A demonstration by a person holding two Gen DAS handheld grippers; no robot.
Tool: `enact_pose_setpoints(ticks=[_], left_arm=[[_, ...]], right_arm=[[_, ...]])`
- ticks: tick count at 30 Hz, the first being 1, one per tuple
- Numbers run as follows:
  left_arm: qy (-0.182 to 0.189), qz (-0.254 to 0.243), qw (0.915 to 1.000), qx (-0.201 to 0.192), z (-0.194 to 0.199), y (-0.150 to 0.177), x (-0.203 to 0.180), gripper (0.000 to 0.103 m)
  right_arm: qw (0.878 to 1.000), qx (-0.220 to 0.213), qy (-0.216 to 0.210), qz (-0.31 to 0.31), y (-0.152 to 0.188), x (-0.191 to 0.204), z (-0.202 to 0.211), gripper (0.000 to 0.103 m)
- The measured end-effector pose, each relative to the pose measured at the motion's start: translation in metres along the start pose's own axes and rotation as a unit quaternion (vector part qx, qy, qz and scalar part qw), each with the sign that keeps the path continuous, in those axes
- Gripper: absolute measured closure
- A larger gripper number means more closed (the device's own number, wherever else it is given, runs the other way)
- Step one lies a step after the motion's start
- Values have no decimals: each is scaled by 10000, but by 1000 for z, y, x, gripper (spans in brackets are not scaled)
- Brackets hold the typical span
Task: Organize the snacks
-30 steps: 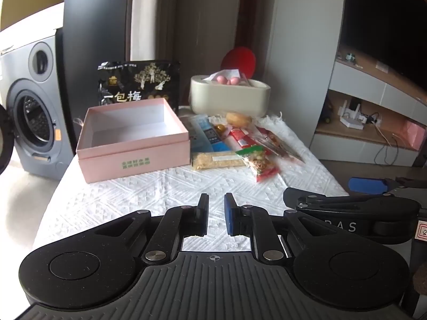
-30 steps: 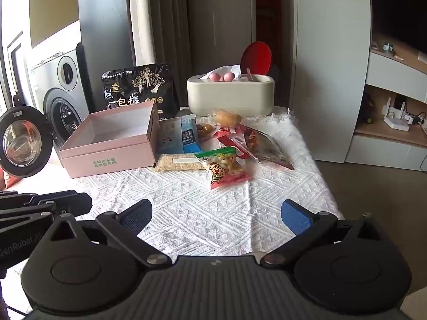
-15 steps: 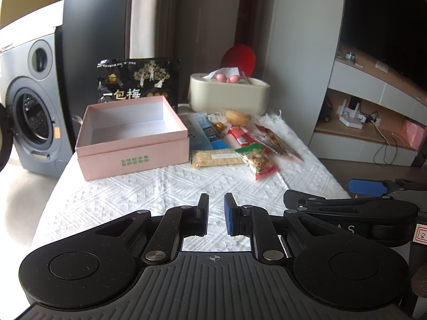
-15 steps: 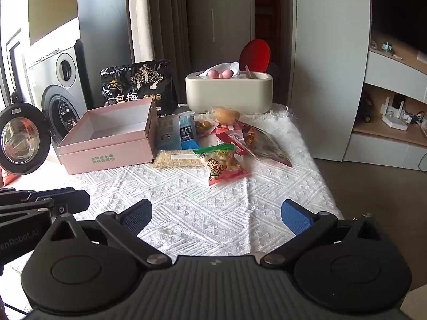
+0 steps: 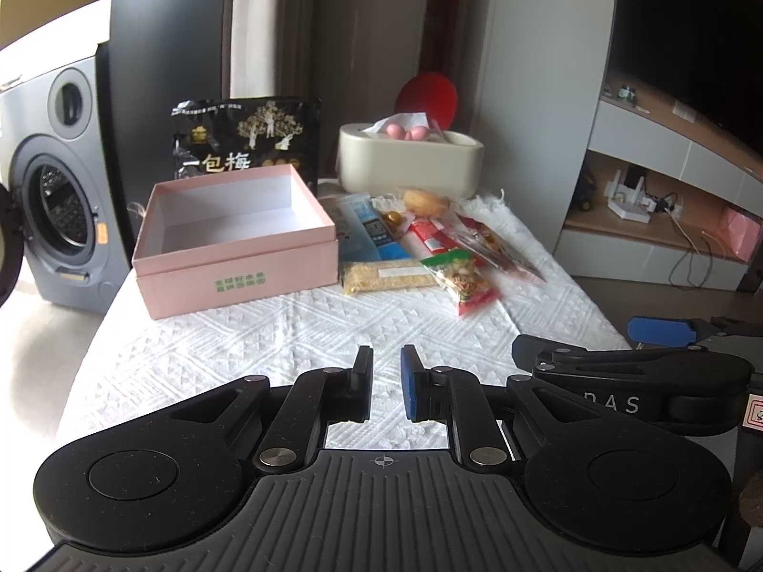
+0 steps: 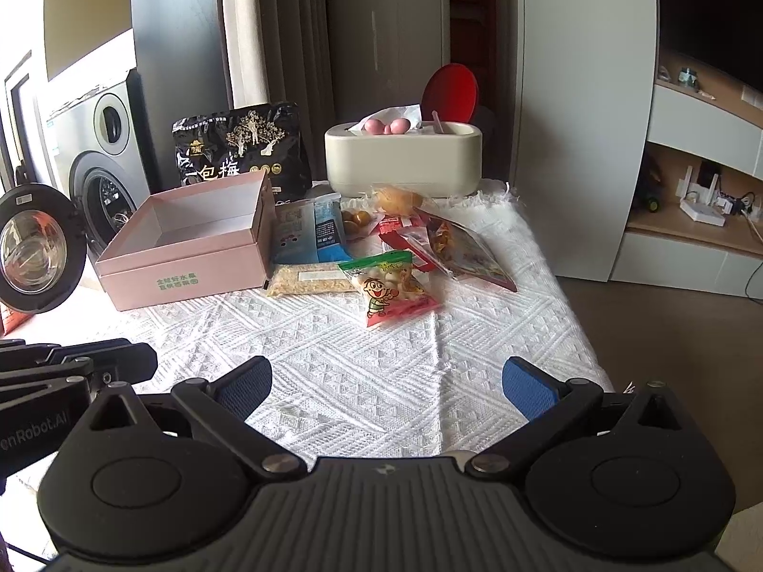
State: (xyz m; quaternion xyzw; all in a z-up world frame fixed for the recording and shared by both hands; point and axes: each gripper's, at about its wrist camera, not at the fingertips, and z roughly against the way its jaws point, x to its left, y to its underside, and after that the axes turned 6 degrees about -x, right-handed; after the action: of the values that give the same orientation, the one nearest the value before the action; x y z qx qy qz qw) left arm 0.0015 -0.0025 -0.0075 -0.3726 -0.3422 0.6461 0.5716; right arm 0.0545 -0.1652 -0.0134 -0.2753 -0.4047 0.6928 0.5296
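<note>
1. Nothing on the surface has changed place since the earlier frames; the view has only crept slightly, and both grippers hover where they were, above the near end of the white woven cloth (image 6: 381,357).
2. Left gripper (image 5: 386,383): its jaws are clenched to a narrow gap with nothing between them.
3. Right gripper (image 6: 386,381): its jaws are spread wide and released, holding nothing, only cloth showing between the blue pads.
4. An open pink box (image 5: 233,238) sits at the far left of the surface, its inside bare.
5. Behind the box a black pouch with gold print (image 5: 245,138) stands upright.
6. Just right of the box lies the pile of snacks: a blue-and-white packet (image 6: 314,231), a clear pack of pale grains (image 6: 310,280) touching the box's front corner, and a red-and-green cartoon packet (image 6: 388,286) nearest the grippers.
7. Further back in the pile are red wrappers (image 6: 405,233), a clear bag with a dark red edge (image 6: 465,255), and a round bun in clear wrap (image 6: 398,199).
8. A cream oval container (image 6: 403,162) stands at the far edge, with pink balls on top.
9. A washing machine (image 5: 52,181) stands to the left, its door open.
</note>
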Motion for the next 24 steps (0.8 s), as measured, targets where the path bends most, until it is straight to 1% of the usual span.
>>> enact_pose_setpoints(ticks=[24], left_arm=[[-3,-17,10000,16,-1,0,-1,87]], right_arm=[[10000,10,7,-20,2,-2,0,0]])
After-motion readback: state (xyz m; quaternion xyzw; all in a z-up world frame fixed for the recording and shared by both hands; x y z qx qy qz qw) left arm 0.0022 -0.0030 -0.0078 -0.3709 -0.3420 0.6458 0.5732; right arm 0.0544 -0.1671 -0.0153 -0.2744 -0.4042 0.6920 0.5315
